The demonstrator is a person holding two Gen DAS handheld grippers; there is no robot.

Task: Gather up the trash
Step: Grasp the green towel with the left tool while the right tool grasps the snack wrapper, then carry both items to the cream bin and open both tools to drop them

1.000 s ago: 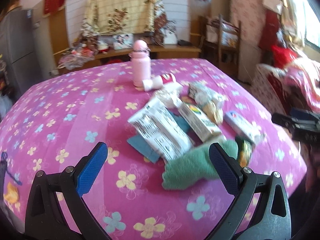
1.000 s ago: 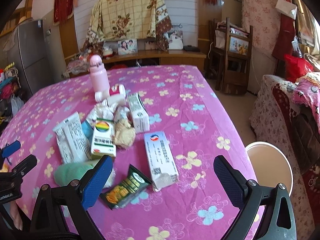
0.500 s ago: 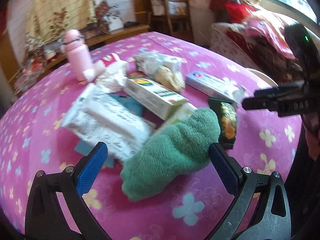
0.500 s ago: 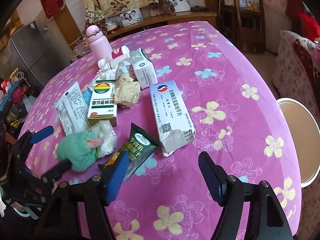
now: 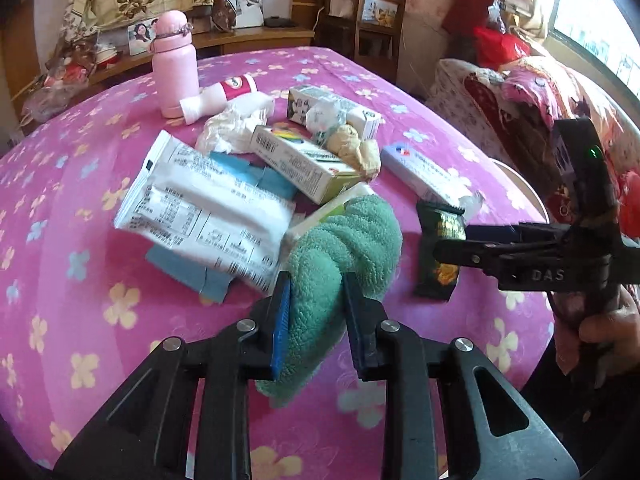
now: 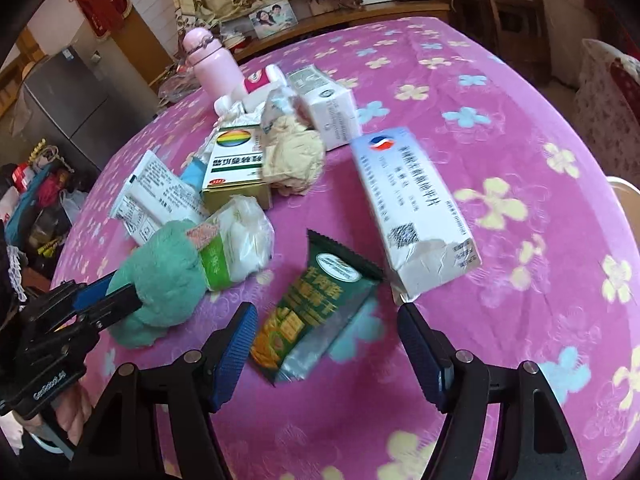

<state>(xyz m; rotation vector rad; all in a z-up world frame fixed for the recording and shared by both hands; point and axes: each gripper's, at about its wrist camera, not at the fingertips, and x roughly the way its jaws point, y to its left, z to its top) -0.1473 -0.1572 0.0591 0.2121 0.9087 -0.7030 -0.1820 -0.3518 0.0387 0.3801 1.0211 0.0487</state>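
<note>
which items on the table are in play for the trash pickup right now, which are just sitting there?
In play:
- green cloth, left gripper jaws closing on it
- green snack wrapper, between the open fingers of the right gripper

Just lying about:
- pink bottle, upright
- rainbow-logo box
- long white box
- crumpled beige paper
- white printed pouch
</note>
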